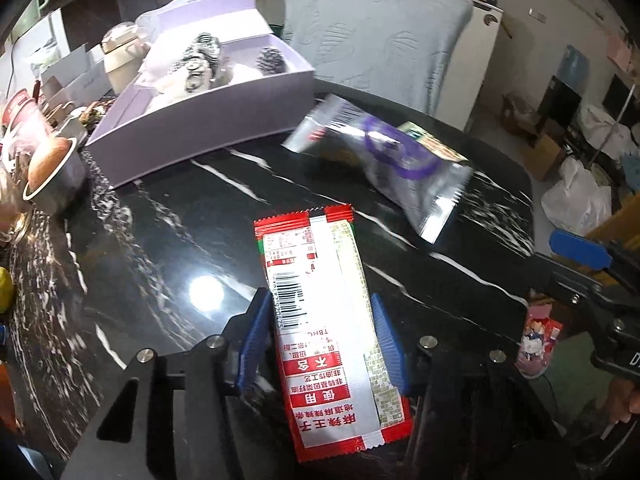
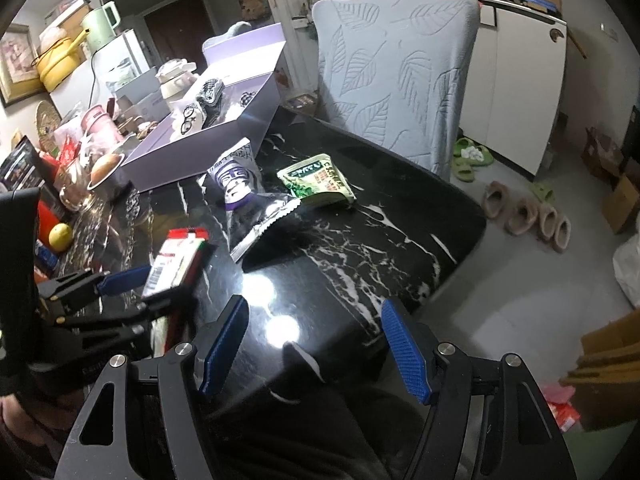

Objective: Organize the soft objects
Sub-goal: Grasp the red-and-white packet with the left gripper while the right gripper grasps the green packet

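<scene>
A red-and-white snack packet (image 1: 320, 312) lies lengthwise on the black marble table (image 1: 160, 240). My left gripper (image 1: 322, 340) is shut on it, with a blue pad against each long edge. In the right wrist view the same packet (image 2: 176, 256) shows at the left, beside a blue left finger (image 2: 124, 278). My right gripper (image 2: 316, 344) stands open over the table's near edge with nothing between its fingers. Farther back lie a silver-and-purple packet (image 1: 384, 160) (image 2: 240, 184) and a green packet (image 2: 316, 180). A lilac box (image 1: 200, 124) (image 2: 224, 128) holds several plush items.
A chair with a pale blue leaf-patterned cover (image 2: 396, 80) stands behind the table. At the table's left edge are a metal cup with a round bun (image 1: 52, 172), jars and a lemon (image 2: 60, 236). Slippers (image 2: 524, 212) lie on the floor at the right.
</scene>
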Demonstrator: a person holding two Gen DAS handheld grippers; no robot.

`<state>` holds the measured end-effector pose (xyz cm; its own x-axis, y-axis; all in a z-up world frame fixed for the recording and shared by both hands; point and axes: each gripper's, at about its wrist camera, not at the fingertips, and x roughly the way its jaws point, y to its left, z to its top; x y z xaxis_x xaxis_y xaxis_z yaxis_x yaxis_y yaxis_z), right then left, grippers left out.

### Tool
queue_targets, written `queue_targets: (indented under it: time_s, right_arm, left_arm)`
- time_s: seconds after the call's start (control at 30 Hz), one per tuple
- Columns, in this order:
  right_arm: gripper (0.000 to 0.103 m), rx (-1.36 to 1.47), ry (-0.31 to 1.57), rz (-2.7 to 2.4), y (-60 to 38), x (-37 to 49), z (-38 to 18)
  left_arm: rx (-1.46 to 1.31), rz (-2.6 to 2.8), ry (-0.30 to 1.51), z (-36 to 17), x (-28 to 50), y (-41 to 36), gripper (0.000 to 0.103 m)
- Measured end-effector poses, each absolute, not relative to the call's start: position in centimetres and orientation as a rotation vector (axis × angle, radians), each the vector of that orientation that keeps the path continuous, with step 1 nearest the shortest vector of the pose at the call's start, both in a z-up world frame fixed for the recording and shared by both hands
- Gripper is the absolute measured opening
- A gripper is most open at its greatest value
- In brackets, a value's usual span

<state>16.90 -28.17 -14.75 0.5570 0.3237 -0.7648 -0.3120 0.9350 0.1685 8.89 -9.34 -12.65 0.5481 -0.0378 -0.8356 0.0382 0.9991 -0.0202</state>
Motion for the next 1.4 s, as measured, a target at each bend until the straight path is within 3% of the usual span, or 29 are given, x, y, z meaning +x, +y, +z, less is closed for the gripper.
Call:
queue_targets:
  time_s: [0.77, 1.4]
  right_arm:
    - [0.069, -0.058, 0.867, 0.364, -25.8, 22.9, -13.7]
    - [0.072, -0.260, 0.976, 0.417, -23.0, 29.4, -16.7]
  left_arm:
    - [-0.037, -0.021, 0.949, -13.2, 11.0, -6.1, 0.051]
    - [-0.107, 0.005, 0.954, -12.5, 11.7, -3.2, 0.048]
